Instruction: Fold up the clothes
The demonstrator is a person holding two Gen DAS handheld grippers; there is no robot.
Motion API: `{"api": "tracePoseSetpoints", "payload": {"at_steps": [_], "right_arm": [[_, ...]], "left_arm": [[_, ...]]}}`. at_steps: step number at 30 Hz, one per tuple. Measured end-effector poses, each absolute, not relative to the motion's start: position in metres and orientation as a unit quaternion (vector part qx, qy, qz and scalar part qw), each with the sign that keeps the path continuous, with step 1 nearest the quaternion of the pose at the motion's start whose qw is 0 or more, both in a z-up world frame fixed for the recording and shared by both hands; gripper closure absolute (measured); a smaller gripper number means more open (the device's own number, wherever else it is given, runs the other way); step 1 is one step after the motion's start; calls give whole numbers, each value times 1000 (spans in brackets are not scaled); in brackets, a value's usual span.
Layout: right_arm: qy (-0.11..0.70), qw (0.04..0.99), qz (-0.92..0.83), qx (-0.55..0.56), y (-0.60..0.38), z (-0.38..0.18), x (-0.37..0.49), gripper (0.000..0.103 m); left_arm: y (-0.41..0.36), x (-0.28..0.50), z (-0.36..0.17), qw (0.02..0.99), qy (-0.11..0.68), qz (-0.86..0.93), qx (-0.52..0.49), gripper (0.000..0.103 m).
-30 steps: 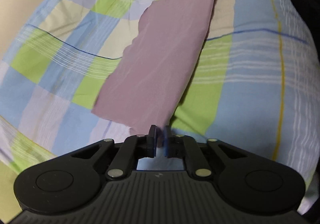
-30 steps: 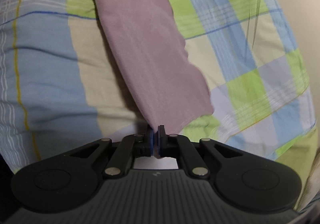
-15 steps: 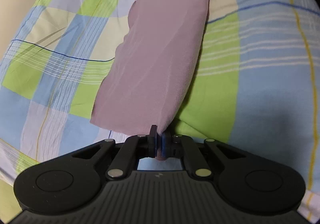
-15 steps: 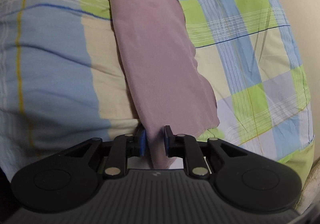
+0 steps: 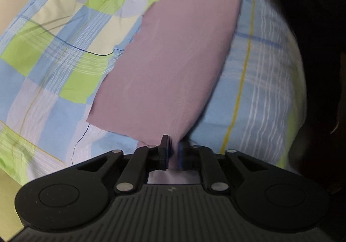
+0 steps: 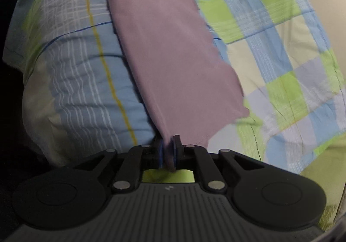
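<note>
Item: plain mauve-pink cloth garment (image 5: 170, 62), stretched from frame centre to upper right, above a checked blue-green-cream bedsheet (image 5: 64, 51). Left gripper (image 5: 172, 155) clamped on one corner; right gripper (image 6: 167, 154) clamped on the opposite one. Progress: apparently early; held taut, final folds outstanding.

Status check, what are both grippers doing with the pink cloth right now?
Left gripper shut on pink cloth. Right gripper shut on the opposite corner. Cloth stretched between them over the plaid bedsheet. Nothing in the way.
</note>
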State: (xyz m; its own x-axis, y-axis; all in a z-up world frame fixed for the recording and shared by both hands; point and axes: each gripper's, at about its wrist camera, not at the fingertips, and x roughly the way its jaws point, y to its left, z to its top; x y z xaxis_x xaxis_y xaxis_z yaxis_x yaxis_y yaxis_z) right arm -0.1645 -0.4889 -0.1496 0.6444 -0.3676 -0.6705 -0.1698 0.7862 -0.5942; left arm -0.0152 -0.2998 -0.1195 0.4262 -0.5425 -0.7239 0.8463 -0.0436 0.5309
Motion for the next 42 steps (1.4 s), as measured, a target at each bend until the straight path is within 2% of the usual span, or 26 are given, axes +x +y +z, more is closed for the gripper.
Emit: {"api": "tracePoseSetpoints", "payload": {"at_steps": [1,2,4,8,11,16,19,23,28,38,39,42], "right_arm": [[417,866,-78,-263,-501,-139,-171,74],[417,871,-85,-245,-505,-137,-173,74],[406,899,-112,-124,-528,-125,-187,74],[336,925,-140,110,-559,-120,-214,72],[283,903,-147,287,-570,-138,-223,71],[265,853,-159,421,-576,-168,-223,68],[250,843,-156,451,-575,-180,-223,62],[215,842,-173,463,-575,-183,-225,61],[194,852,-187,448,-570,-185,-221,61],[181,860,-172,445,-575,-190,-220,61],[179,859,-170,449,-577,-191,-220,61],[166,852,-165,469,-580,-193,-221,60]], "left_arm": [[-298,-9,-110,679,155,-522,492,87],[-296,-1,-99,684,164,-531,474,87],[-297,11,-84,690,170,-539,451,83],[-323,24,-56,686,149,-558,443,81],[-353,27,-40,667,125,-583,446,74],[-404,39,-26,645,90,-603,460,69],[-441,52,-22,633,92,-623,450,65],[-502,62,-37,596,109,-656,450,62],[-568,75,-69,561,131,-673,464,53],[-655,113,-117,455,252,-698,493,55],[-659,117,-117,448,265,-701,488,61],[-666,124,-116,428,300,-711,470,93]]}}
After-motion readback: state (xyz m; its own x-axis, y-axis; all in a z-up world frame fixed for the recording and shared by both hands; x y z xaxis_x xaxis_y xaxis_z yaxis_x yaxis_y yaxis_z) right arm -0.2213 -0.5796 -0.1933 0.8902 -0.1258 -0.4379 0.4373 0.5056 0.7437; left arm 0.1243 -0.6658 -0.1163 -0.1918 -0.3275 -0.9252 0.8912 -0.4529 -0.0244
